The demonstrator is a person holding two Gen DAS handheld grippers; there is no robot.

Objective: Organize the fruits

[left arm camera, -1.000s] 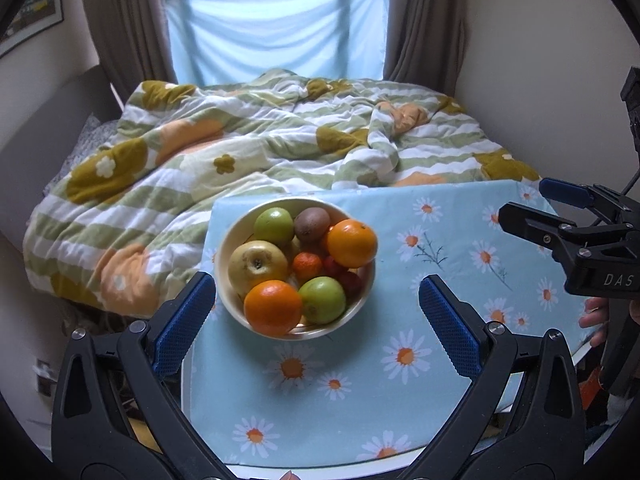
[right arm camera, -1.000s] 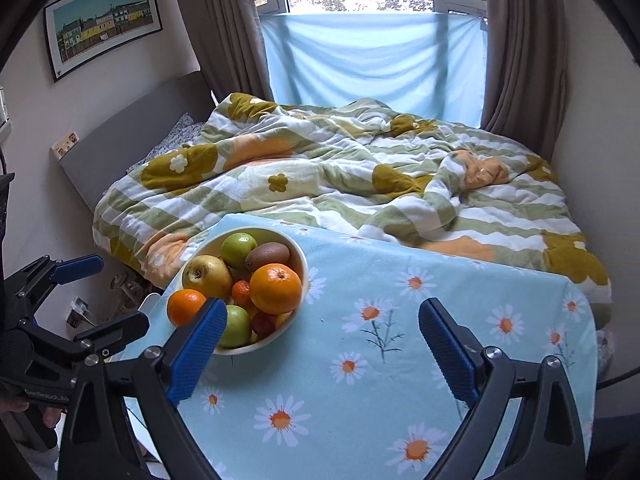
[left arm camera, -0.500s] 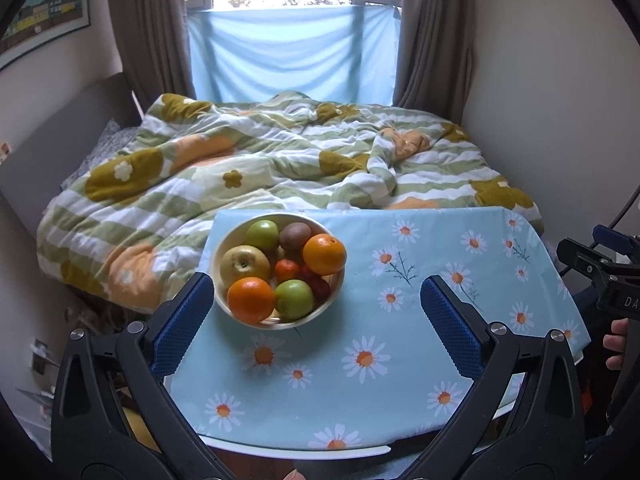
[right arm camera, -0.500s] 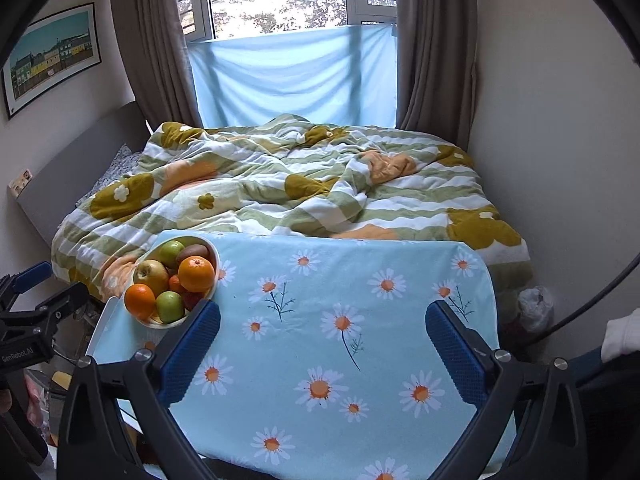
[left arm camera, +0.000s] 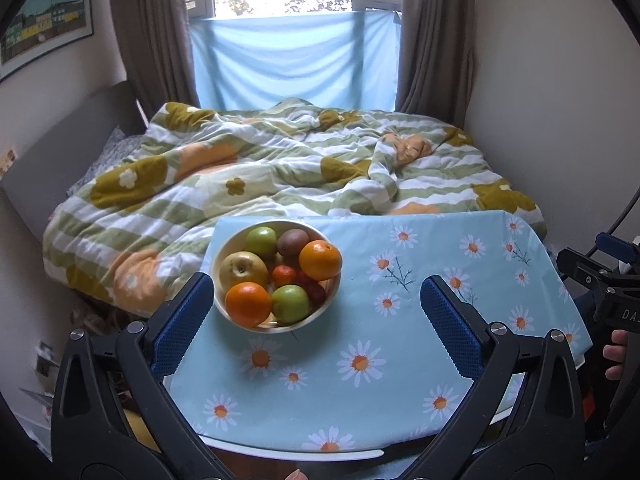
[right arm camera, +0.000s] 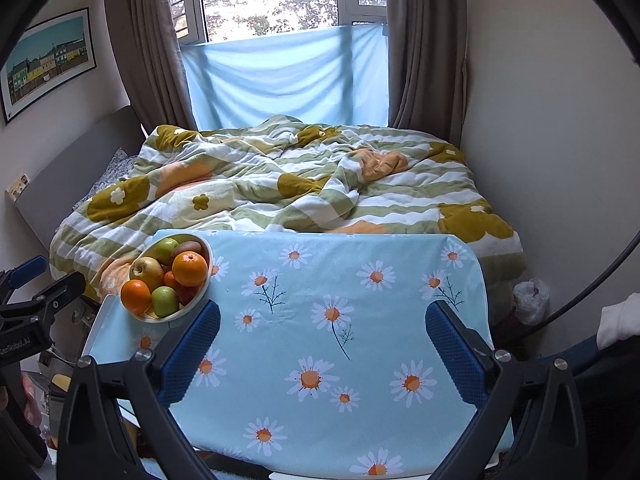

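left gripper (left arm camera: pixel 316 312): blue-padded jaws spread wide, nothing held, hovering above the near edge of the table; its body, seen in the right wrist view, bears white lettering, legible only as "...robot.ai". right gripper (right arm camera: pixel 322 334): jaws equally wide apart, empty, over the table's middle; its body in the left wrist view shows "da...", the rest cut off. light blue daisy-print tablecloth (left arm camera: pixel 400 320) covers the table. cream round ceramic bowl (left arm camera: pixel 276 326) sits on the table's far left part, holding two oranges (left arm camera: pixel 320 260), two green apples (left arm camera: pixel 291 303), a yellow apple (left arm camera: pixel 244 269), a brown kiwi (left arm camera: pixel 293 241), a small mandarin (left arm camera: pixel 284 275) and dark red fruits. behind: green-striped floral duvet (right arm camera: pixel 280 184).
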